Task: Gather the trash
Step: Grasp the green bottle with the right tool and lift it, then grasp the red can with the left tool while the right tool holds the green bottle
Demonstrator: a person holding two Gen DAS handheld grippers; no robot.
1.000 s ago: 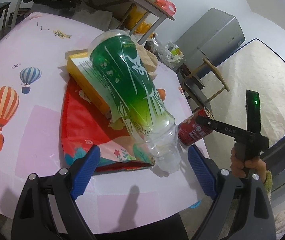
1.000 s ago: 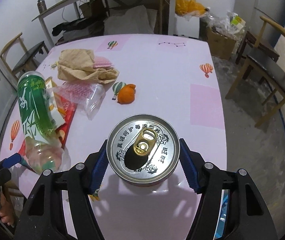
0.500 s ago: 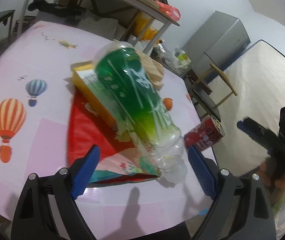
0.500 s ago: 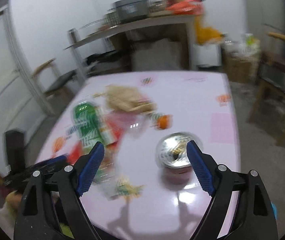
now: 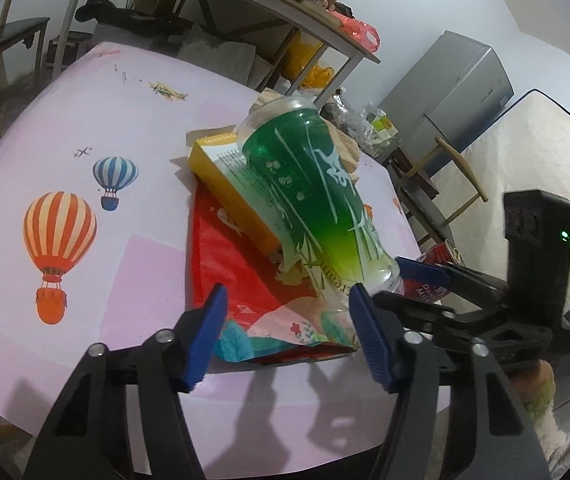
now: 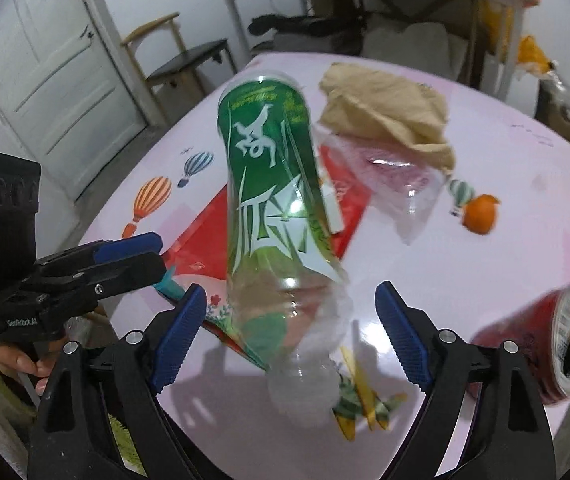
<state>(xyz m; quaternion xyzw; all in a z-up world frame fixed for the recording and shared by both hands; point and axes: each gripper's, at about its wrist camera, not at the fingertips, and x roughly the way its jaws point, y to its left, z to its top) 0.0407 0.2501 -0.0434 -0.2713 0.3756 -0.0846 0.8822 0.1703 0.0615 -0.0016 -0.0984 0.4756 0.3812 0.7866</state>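
A green plastic bottle (image 5: 309, 188) (image 6: 273, 184) lies tilted across a yellow box (image 5: 225, 172) and a red snack bag (image 5: 229, 264) (image 6: 201, 240). Its clear neck end points at me. My right gripper (image 6: 291, 336) (image 5: 417, 288) stands open around that neck end, and its pads do not touch it. My left gripper (image 5: 287, 340) (image 6: 141, 258) is closing its jaws. The bag's near edge lies between them, with no pad pressing on it. A red drink can (image 6: 525, 344) (image 5: 439, 256) sits on the table to the right of the right gripper.
On the pink balloon-print table (image 5: 85, 120) lie a crumpled brown paper bag (image 6: 385, 100), a clear plastic wrapper (image 6: 401, 184) and an orange peel (image 6: 481, 216). Chairs, a shelf and a grey cabinet stand around the table. The near table edge is just below both grippers.
The right gripper let go of the red can and swung left to the bottle's neck. The can stays on the table. The left gripper's jaws have narrowed over the bag's edge.
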